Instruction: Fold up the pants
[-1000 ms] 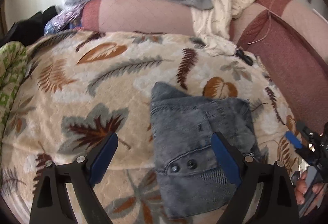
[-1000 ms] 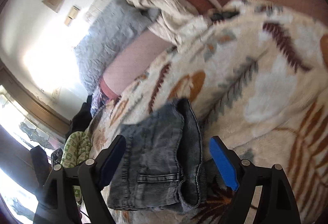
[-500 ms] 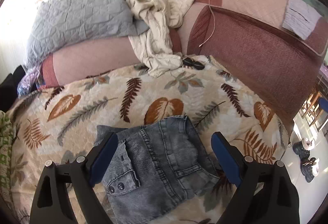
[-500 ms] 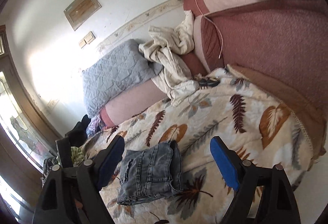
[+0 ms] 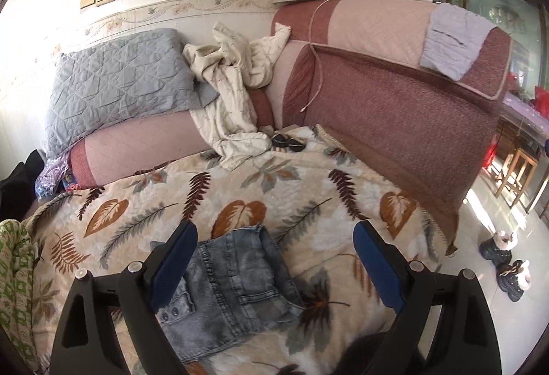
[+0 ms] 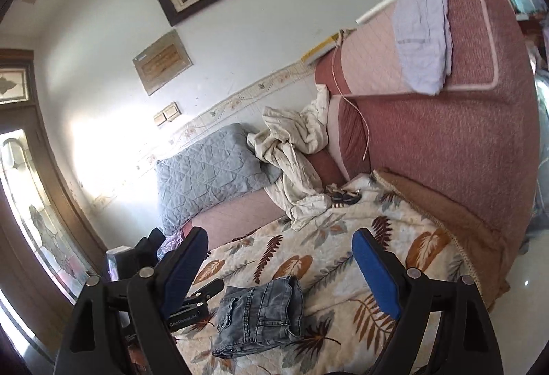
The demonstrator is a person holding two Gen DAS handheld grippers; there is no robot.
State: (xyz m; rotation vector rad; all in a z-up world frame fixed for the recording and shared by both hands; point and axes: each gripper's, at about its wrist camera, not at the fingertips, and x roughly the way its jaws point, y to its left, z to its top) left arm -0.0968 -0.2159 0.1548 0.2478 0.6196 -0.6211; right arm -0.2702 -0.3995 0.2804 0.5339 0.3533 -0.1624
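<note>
Grey-blue denim pants [image 5: 233,285] lie folded into a small stack on the leaf-patterned blanket [image 5: 302,189], also visible as pants [image 6: 264,316] in the right wrist view. My left gripper [image 5: 274,261] is open, held above and in front of the stack, nothing between its blue pads. My right gripper [image 6: 279,268] is open too, raised high over the bed, empty. In the right wrist view, one black finger of the left gripper [image 6: 202,297] reaches in just left of the pants.
A grey quilted pillow [image 5: 120,83] and a crumpled cream cloth [image 5: 233,90] lie against the pink headboard [image 5: 394,100]. A lilac cloth [image 5: 453,38] hangs over its top. Small dark items [image 5: 288,141] sit by the cloth. Shoes [image 5: 507,261] stand on the floor at right.
Both grippers have pulled up and back from the folded pants, which now look smaller and lie free on the blanket. More of the wall and headboard shows.
</note>
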